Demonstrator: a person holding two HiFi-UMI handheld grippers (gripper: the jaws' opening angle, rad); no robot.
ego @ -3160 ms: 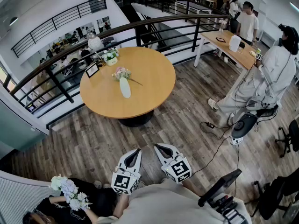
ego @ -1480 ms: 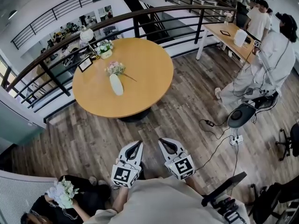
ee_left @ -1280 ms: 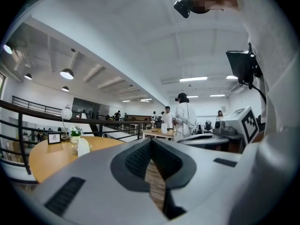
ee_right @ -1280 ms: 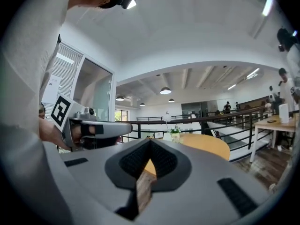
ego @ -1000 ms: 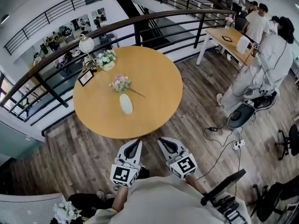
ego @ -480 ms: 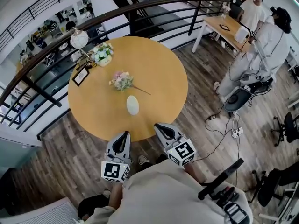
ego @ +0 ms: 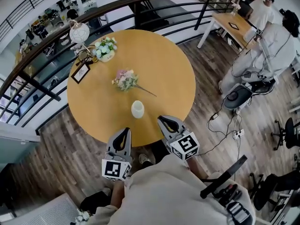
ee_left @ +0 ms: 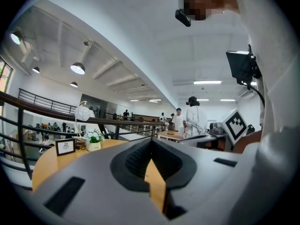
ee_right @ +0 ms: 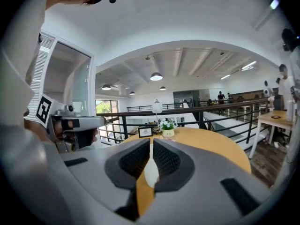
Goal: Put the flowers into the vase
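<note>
Pink flowers (ego: 125, 80) lie flat, stem pointing lower-right; vase (ego: 137, 109) upright; left claw (ego: 123, 131), right claw (ego: 162, 120) closed, empty.

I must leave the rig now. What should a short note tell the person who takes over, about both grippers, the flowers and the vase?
Left gripper: fingers together, empty, at the table's near edge.
Right gripper: fingers together, empty, at the near edge, to the right of the vase.
White vase: upright on the round table, no flowers in it.
Pink flowers: lying on the table beyond the vase, apart from it.
Done: nothing yet.
Left: pick up the flowers and put their stems into the vase.
</note>
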